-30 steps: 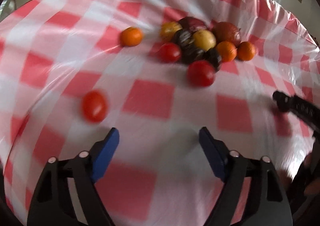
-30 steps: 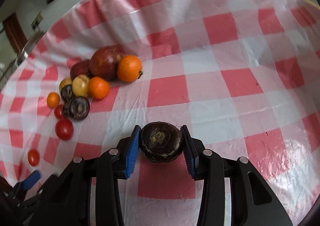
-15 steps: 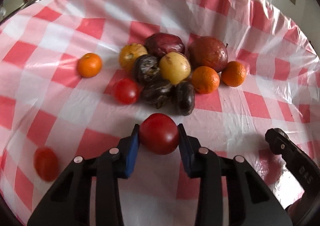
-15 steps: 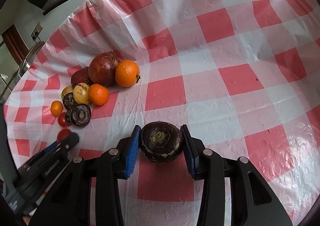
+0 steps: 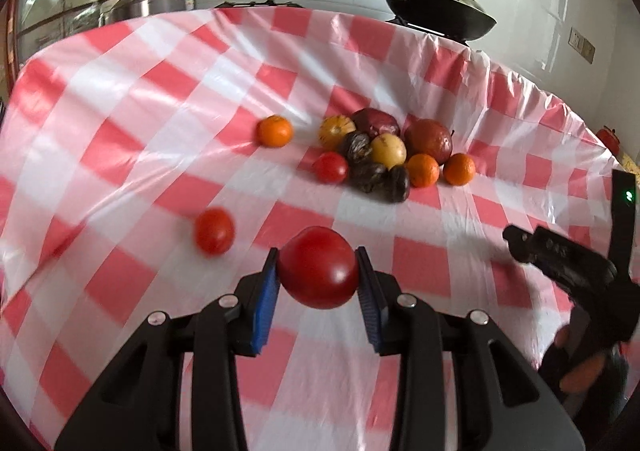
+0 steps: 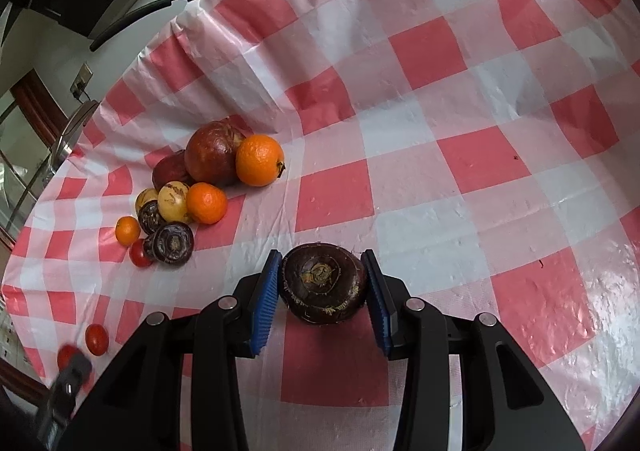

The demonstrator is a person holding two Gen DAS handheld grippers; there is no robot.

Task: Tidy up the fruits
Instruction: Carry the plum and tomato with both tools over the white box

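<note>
Honestly nothing I can actually read in either view. My right tongs [image 5: 560, 255] poke in at the edge of the left view, and there's some small pale embossed marking on the black body, but it's too blurry to make out any letters. The cloth on the surface [image 6: 480, 159] is just plain red and white checks, no print. The fruit has no stickers or labels that I can see.

Glossy crinkled plastic tablecloth [image 6: 460, 99]; smooth shiny tomato [image 5: 318, 269]; matt black pan [image 5: 436, 9]
</note>
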